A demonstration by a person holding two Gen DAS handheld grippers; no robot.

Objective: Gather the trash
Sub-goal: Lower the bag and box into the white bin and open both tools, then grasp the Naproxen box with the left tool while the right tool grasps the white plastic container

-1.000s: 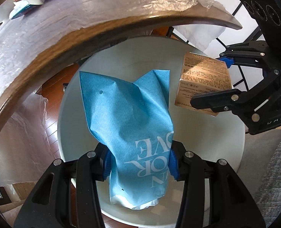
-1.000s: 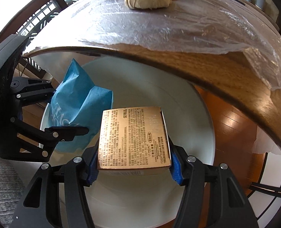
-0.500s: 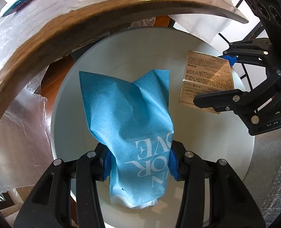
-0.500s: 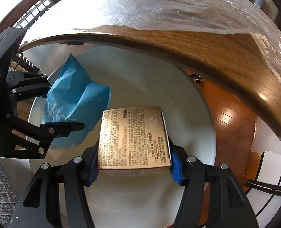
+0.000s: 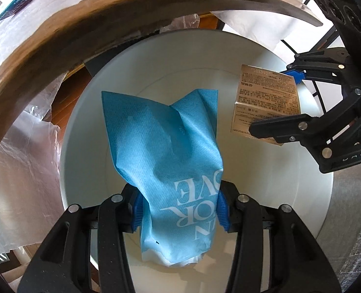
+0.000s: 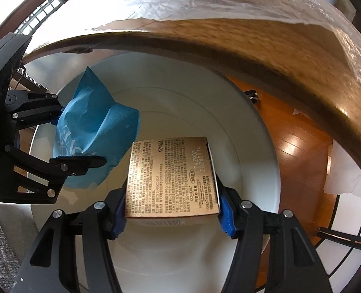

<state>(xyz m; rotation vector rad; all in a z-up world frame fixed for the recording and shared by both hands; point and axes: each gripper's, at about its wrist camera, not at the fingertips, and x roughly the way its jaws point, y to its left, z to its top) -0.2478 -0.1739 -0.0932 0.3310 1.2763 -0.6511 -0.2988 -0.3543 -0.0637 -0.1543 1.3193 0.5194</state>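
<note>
Now both over the bin [image 5: 78,131]: left tongs [image 5: 178,210] pinch the bag [image 5: 165,141], right tongs [image 6: 172,216] clamp the box [image 6: 170,178]. Open both well inside the rim, clear of the counter [image 6: 266,46] edge.

My left gripper [image 5: 179,207] is clamped on a blue bag [image 5: 165,146], fingers pointing down & fwd; my right gripper [image 6: 172,216], just beside it, is closed on a gold box [image 6: 170,178], blue pads [image 6: 225,216] pressed to both sides

Blue bag [image 5: 165,146], gold box [image 6: 170,178], white bin [image 6: 253,146]
</note>
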